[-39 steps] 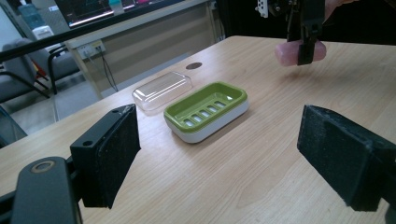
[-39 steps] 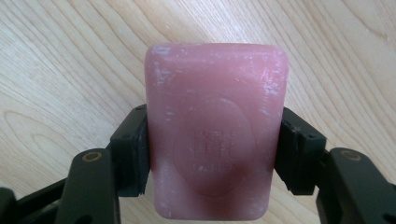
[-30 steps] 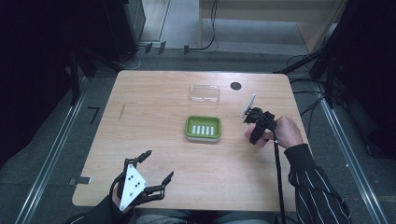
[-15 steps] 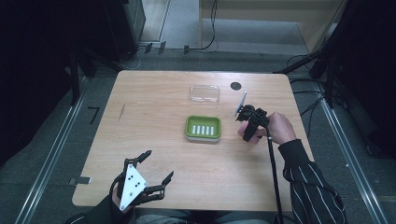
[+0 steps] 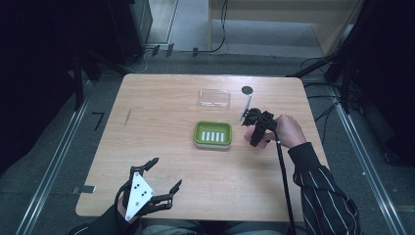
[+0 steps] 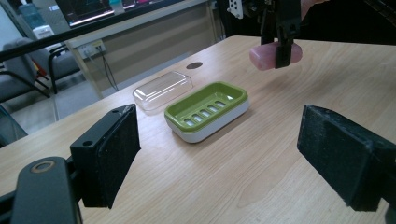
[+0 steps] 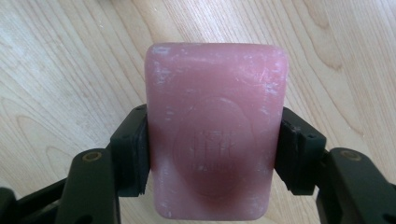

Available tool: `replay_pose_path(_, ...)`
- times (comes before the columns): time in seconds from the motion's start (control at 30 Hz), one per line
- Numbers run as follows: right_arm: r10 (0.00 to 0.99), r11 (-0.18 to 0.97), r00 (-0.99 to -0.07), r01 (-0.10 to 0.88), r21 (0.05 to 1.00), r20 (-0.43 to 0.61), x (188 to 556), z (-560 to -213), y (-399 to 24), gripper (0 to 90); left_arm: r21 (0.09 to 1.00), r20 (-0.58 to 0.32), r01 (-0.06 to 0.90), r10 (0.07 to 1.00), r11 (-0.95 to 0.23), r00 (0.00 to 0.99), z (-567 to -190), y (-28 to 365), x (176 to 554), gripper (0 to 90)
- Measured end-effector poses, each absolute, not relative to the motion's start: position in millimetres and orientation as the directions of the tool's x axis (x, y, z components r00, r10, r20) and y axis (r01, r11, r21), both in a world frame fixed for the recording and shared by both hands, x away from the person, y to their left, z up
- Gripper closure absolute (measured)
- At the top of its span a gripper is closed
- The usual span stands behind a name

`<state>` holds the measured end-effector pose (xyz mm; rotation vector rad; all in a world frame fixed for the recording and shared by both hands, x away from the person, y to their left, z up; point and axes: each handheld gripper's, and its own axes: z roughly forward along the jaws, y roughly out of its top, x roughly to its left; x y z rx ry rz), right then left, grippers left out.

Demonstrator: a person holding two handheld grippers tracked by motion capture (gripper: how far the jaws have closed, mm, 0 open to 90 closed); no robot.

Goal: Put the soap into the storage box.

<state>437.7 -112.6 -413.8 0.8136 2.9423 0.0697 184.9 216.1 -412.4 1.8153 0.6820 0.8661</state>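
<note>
Our right tongs [image 7: 212,154] grip the pink soap [image 7: 215,130], lifted above the surface [image 5: 171,107] just right of the green dish [image 5: 213,134]. Setting it in remains. Left tongs [image 6: 219,154] rest released near us.

On the bench [image 5: 161,103] we find the dish [image 5: 213,134] near the middle, with the lid [image 5: 214,98] lying behind it, apart from it. Right of the lid sits a hole [image 5: 247,89] in the bench. Our right hand-held gripper [image 5: 255,128] hangs just right of the dish, with the soap [image 6: 275,55] between its jaws, above the bench. Our left hand-held gripper [image 5: 164,183] sits at the near edge, well left of and before the dish.
</note>
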Motion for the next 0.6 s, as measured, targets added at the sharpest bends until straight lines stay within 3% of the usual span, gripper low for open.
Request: replay_pose_path(0.6,0.421,0.907,-0.902,0.417,0.061,-0.096,438,-409,-94,38.5,0.928,0.255,0.073,0.768,-0.365,0.587,-412,216,185,13.6)
